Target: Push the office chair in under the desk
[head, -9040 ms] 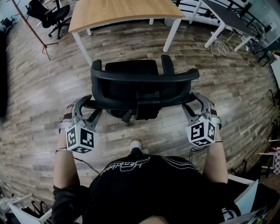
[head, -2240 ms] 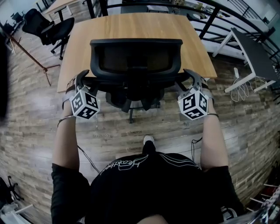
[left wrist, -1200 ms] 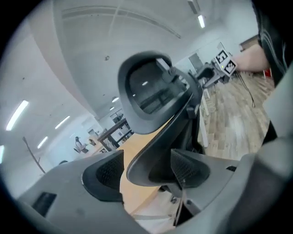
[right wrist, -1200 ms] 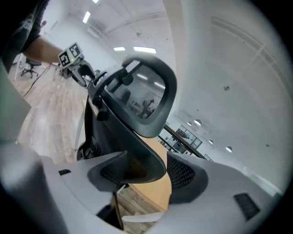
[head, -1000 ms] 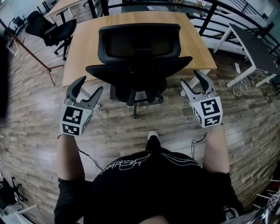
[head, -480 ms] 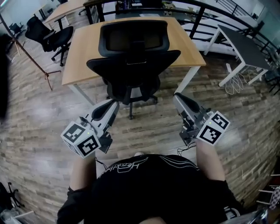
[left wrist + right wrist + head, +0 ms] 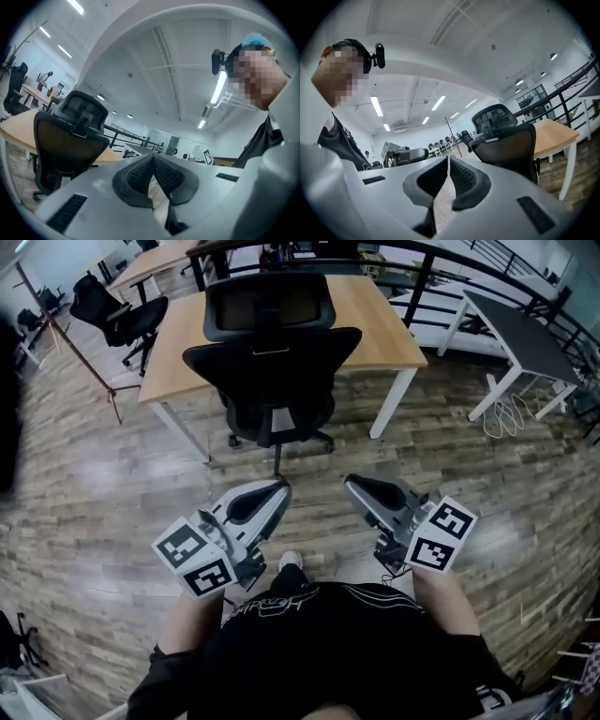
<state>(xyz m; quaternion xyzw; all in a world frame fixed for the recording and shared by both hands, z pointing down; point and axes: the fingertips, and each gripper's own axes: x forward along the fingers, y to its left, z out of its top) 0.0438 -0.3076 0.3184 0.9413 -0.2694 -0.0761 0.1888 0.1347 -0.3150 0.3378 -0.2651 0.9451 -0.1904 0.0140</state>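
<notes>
Chair is seen parked at the tabletop; left claw and right claw, both pinched shut and empty, are best held well clear, so nothing is nudged.

Two office chairs; two wooden desks; two claws.

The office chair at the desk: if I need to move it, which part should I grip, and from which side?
Probably the two outer edges of the backrest, from behind, left gripper on one, right gripper on the other. The office chair faces the desk, back toward the person, so those edges are exposed.
</notes>
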